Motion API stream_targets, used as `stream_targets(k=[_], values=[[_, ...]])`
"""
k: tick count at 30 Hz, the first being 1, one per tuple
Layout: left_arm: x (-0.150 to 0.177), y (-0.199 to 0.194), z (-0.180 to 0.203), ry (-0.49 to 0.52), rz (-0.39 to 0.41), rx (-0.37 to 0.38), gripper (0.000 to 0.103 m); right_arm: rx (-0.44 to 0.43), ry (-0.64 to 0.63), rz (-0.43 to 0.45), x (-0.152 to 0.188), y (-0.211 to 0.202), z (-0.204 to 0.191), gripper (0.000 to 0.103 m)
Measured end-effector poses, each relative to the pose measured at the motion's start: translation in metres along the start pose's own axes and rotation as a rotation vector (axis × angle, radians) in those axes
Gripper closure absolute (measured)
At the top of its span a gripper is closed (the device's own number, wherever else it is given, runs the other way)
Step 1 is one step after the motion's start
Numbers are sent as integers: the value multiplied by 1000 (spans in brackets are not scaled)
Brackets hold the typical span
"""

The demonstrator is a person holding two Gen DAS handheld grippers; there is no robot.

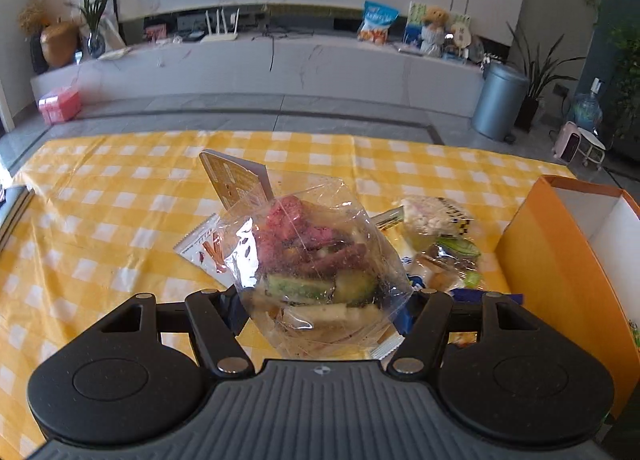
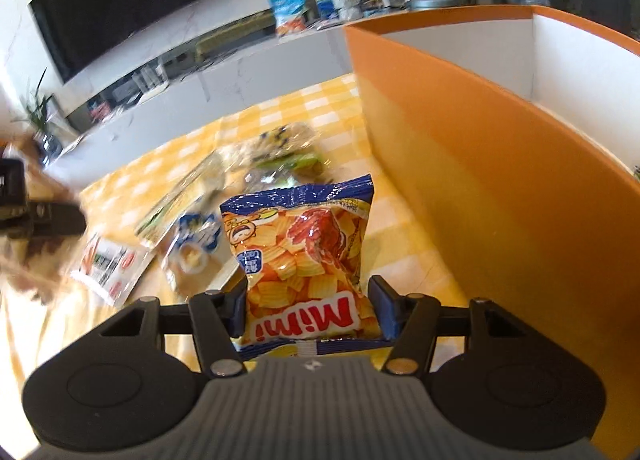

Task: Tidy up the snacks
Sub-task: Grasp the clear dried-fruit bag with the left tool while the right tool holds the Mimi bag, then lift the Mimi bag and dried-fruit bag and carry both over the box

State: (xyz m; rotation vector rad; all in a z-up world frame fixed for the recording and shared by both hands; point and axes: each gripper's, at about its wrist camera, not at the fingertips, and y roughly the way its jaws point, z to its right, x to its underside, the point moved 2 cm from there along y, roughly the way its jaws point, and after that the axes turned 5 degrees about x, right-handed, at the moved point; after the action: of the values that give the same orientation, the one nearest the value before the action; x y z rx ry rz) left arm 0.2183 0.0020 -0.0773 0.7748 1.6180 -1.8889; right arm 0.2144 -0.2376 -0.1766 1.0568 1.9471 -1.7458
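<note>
My left gripper (image 1: 322, 306) is clamped on a clear bag of pink, brown and green snack pieces (image 1: 316, 260), held above the yellow checked tablecloth (image 1: 120, 196). Beyond it on the cloth lie a white sachet (image 1: 202, 250) and more small packets (image 1: 440, 228), with the orange box (image 1: 556, 260) at the right edge.

In the right wrist view, my right gripper (image 2: 310, 306) pinches a Mimi chips bag (image 2: 308, 252) by its lower part, the bag standing upright just beside the orange box's wall. Loose snacks lie on the cloth to its left, blurred.
</note>
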Motion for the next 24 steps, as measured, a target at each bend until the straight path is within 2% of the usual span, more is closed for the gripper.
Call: stream_targets(k=[3, 5, 9, 12, 14, 16, 18, 20, 24], values=[[6, -10, 7, 31, 45, -4, 27, -98, 4, -45, 0, -9, -3, 45], [9, -16, 8, 37, 74, -12, 27, -143, 10, -42, -1, -18, -4, 45], [16, -23, 8, 24, 114, -17, 27, -102, -52, 42, -5, -43, -9, 46], [19, -28, 9, 11, 127, 4, 27, -109, -51, 80, -11, -61, -4, 46], [19, -32, 7, -25, 125, 39, 27, -126, -38, 101, -16, -73, 2, 46], [20, -40, 5, -71, 138, 105, 27, -160, -20, 104, -23, -85, 9, 46], [19, -50, 7, -61, 169, 144, 27, -233, 18, 90, -33, -97, 21, 47], [17, -60, 13, -43, 205, 173, 27, -275, 48, 141, -43, -116, 34, 47], [9, -72, 29, -70, 235, 246, 27, -202, 66, 231, -58, -150, 67, 47]])
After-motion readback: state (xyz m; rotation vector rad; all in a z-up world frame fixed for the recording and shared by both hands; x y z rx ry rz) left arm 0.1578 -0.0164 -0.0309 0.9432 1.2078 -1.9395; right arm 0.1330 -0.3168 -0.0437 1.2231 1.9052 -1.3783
